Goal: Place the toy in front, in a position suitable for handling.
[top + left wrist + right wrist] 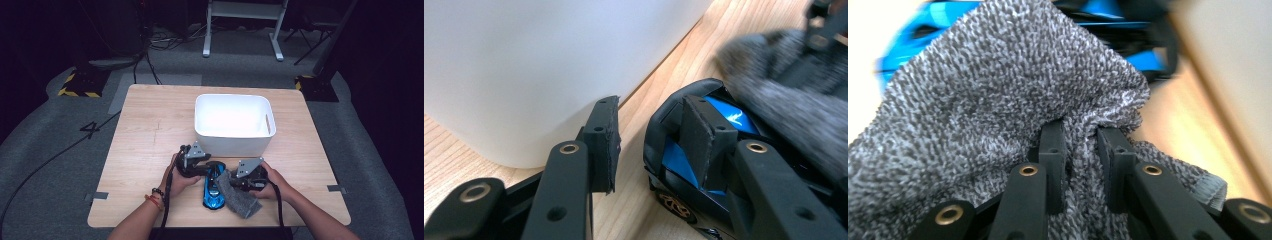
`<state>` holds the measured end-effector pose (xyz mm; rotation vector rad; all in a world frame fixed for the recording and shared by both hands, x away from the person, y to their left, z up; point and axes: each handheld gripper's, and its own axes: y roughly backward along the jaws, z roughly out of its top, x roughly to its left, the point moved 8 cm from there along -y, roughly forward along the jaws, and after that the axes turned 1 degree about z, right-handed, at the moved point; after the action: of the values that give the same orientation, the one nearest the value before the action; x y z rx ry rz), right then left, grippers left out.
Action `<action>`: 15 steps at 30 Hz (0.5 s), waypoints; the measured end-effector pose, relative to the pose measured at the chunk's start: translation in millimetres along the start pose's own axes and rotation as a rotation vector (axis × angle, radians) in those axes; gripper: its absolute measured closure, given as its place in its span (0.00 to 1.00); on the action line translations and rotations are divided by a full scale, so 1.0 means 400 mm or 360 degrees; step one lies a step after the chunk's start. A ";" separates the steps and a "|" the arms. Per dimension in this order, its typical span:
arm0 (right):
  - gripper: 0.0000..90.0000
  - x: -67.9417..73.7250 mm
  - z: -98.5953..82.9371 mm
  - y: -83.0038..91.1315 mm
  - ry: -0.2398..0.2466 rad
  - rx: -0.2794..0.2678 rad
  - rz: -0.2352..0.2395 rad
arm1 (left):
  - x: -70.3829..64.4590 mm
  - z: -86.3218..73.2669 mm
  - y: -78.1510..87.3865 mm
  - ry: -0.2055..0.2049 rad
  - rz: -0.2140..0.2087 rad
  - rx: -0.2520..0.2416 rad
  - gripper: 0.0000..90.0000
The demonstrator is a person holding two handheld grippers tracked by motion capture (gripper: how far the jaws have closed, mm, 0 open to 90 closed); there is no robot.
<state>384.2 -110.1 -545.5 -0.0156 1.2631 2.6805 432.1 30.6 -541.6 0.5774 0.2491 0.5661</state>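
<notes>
A blue and black toy car (212,193) lies on the wooden table (150,125) in front of a white bin (235,143). A grey knitted cloth (240,199) is draped against the car's right side. My left gripper (212,168) is open at the car's far end. In the left gripper view (649,112) one pad (696,131) rests on the car (674,156) and the other stands free beside the bin (524,65). My right gripper (232,183) is shut on a fold of the cloth (998,90), pressing it towards the car (1143,60).
The bin stands close behind both grippers, a few centimetres from the car's far end. Cables trail from each gripper over the table's front edge. Bare table lies left of the bin and right of the cloth.
</notes>
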 end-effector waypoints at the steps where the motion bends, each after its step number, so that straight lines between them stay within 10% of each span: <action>1: 0.84 0.015 -0.001 0.002 0.0037 0.0003 0.0052 | 0.000 0.000 0.000 -0.0004 0.0001 0.0002 0.66; 8: 0.84 0.066 0.002 0.006 0.0157 0.0029 0.0178 | 0.002 -0.001 -0.002 0.0005 -0.0023 -0.0019 0.66; 15: 0.84 0.056 0.000 0.000 0.0073 0.0004 0.0236 | 0.003 0.002 -0.001 -0.0042 0.0016 0.0007 0.63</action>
<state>362.2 -106.8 -547.4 0.0172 1.3303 2.8186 433.6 30.7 -541.0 0.5901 0.2226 0.5678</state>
